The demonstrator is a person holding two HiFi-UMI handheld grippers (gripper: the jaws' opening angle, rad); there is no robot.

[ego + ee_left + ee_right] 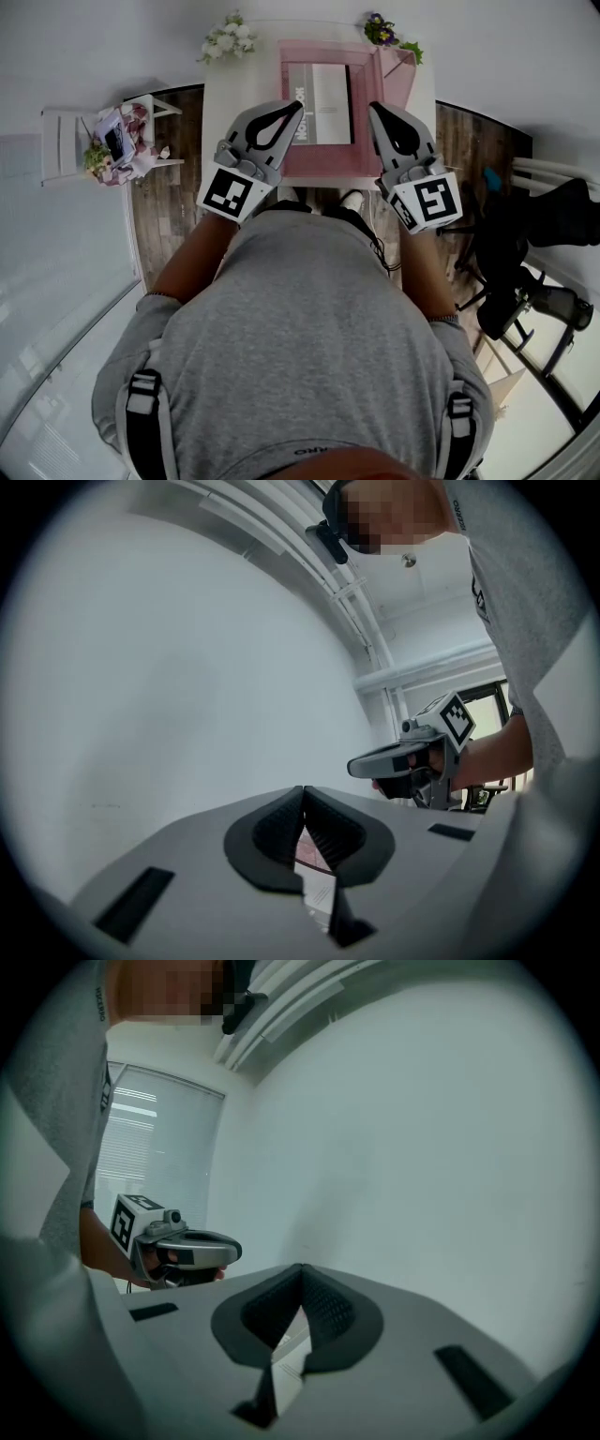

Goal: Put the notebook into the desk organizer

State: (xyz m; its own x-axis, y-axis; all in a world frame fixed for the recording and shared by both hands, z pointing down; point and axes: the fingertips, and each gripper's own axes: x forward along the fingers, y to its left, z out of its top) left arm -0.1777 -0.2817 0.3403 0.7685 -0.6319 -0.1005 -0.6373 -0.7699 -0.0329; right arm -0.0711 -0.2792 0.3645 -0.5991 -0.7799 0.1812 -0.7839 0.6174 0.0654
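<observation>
Left claw (298,105) and right claw (372,107) shut, empty, ribbed black pads (328,832), flat grey notebook (319,103) in pink organizer (323,167)

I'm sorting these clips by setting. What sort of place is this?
Probably a home or office study corner: a white desk, a pink organizer holding a notebook, flowers and a wood floor.

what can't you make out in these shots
- Notebook cover print: head view, too small to read, and its left edge is under the left gripper.
- Desk organizer near corners: head view, covered by the left gripper and the right gripper.
- Table near end: head view, hidden by the person's torso.
- Both gripper views: each gripper's own body blocks the table; only a sliver of paper shows below the shut jaws.
</observation>
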